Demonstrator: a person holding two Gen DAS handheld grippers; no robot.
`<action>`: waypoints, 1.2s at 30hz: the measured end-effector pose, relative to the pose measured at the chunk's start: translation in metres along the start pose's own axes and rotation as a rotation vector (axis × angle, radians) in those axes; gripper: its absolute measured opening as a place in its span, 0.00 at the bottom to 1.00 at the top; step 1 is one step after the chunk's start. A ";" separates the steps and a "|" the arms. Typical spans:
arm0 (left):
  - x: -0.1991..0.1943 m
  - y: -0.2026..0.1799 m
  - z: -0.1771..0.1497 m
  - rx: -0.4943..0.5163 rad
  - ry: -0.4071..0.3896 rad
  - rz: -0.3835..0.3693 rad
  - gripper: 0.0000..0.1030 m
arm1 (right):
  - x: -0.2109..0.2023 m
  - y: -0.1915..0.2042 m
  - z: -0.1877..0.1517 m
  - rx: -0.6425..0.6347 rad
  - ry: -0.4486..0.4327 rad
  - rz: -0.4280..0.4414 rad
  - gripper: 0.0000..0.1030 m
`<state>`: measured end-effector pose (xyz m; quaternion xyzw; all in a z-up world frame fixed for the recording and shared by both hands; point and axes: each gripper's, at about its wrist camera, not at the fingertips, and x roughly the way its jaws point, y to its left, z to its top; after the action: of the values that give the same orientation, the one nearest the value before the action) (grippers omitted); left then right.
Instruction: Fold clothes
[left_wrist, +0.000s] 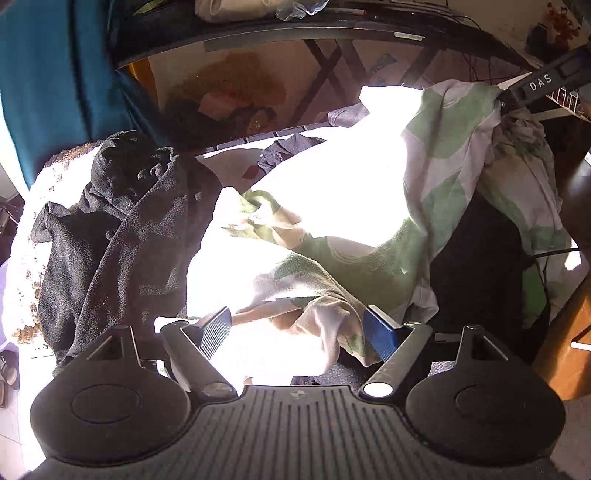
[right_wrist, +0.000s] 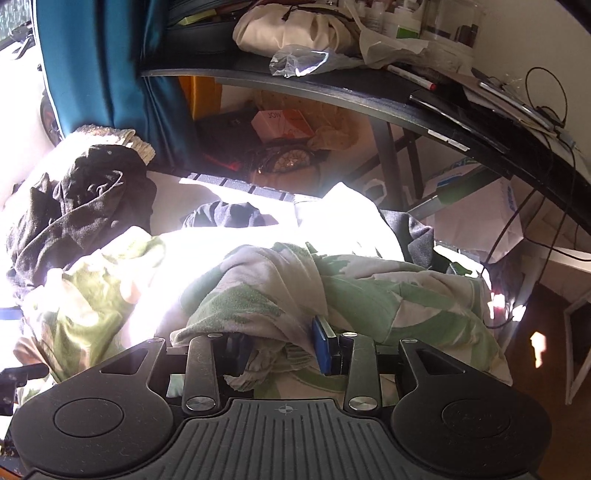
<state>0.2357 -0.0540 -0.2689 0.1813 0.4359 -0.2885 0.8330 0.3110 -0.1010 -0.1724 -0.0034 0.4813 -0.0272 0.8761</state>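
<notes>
Evidently mid-fold: the right hand-held gripper (right_wrist: 282, 349) pinches a bunch of the green patterned garment (right_wrist: 369, 295) to anchor it, while the left hand-held gripper (left_wrist: 301, 334) gapes wide over a near fold, gripping nothing.

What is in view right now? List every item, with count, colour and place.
patterned garment: one, green patches on white, spread across the middle
dark garment: one, charcoal grey, crumpled at the left
small cloth: one, dark, behind the patterned garment
curtain: one, teal, top left
desk: one, black, cluttered, across the back
plastic bag: one, clear, on the desk
left gripper: one, black with blue pads, open over the patterned garment
right gripper: one, same colours, closed on the patterned garment
</notes>
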 end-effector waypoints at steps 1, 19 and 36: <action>0.007 0.002 -0.002 0.015 0.026 0.000 0.78 | 0.002 -0.001 0.001 0.018 0.000 0.001 0.31; 0.047 0.035 -0.004 -0.166 0.166 -0.090 0.15 | 0.018 0.032 -0.006 -0.199 -0.023 0.018 0.41; -0.191 0.073 0.132 -0.372 -0.669 -0.278 0.07 | -0.040 0.028 0.058 0.076 -0.251 0.394 0.13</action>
<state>0.2782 -0.0094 -0.0332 -0.1371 0.2058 -0.3576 0.9005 0.3395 -0.0726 -0.1086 0.1201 0.3586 0.1267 0.9170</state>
